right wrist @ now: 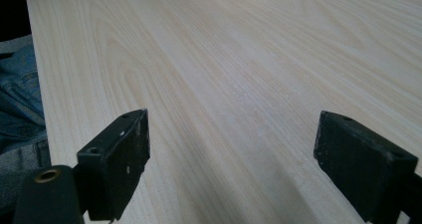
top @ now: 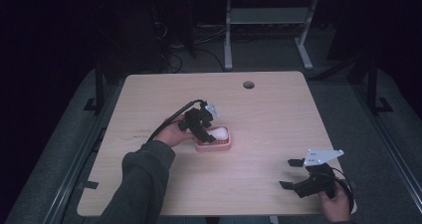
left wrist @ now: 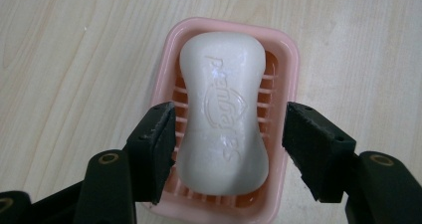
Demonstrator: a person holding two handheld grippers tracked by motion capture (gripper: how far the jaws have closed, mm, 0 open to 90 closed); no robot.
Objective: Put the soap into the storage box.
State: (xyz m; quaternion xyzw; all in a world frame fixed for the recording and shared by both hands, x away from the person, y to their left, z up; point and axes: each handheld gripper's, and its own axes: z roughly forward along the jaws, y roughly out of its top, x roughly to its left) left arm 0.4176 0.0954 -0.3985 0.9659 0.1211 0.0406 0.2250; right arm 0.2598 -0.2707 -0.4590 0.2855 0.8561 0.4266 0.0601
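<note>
Soap [left wrist: 222,119] lies in dish [left wrist: 286,59], dish sits on table [top: 273,109] approx. mid-table, slightly left. L gripper [top: 206,129] is right at the dish w/ jaws either side of the soap, a gap showing at each side. R gripper [top: 291,173] is well apart, near the table's front-right corner, jaws spread over bare tabletop.
</note>
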